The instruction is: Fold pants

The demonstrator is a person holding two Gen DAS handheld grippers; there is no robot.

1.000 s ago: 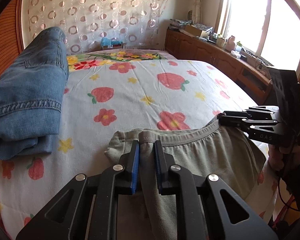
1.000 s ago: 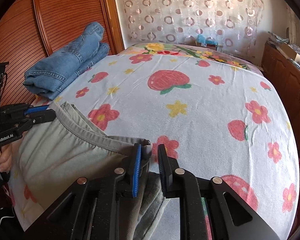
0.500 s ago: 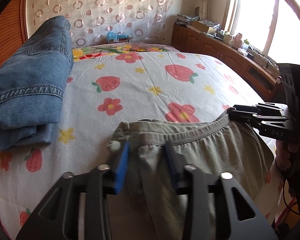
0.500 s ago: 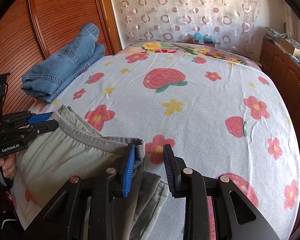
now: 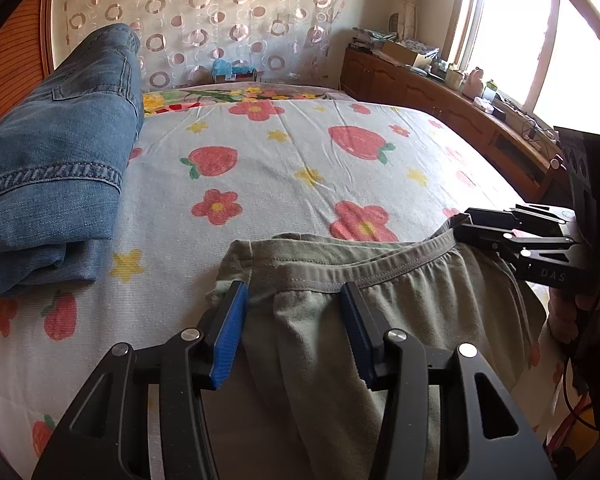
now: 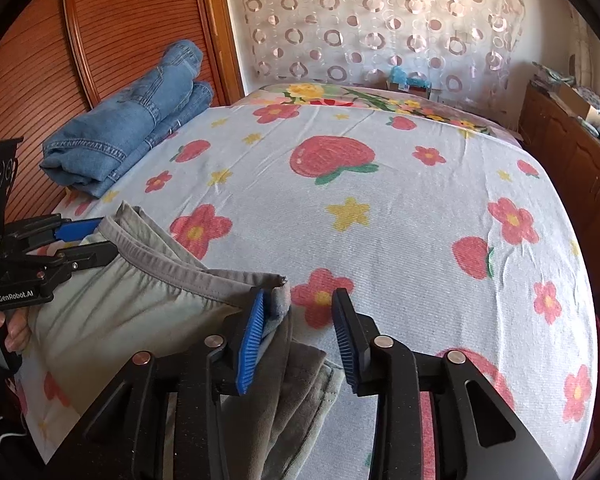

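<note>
The grey-green pants (image 5: 400, 304) are spread at the near edge of the flowered bed (image 5: 284, 168), waistband away from the cameras. Both the left gripper (image 5: 294, 320) and the right gripper (image 6: 298, 332) are seen with jaws opening, parted around the waistband corners, pads no longer pressing the cloth. Folded jeans (image 6: 128, 128) are laid well apart.

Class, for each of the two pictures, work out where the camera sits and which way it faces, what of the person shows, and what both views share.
Left wrist view: sits on the left gripper, looking down along its opening fingers across the bed toward the window; the grey-green pants lie between them; a hand holds the right gripper.
Right wrist view: sits on the right gripper, jaws opening, facing the wooden wardrobe and curtain.
Shared: pants, folded jeans, bed.
</note>
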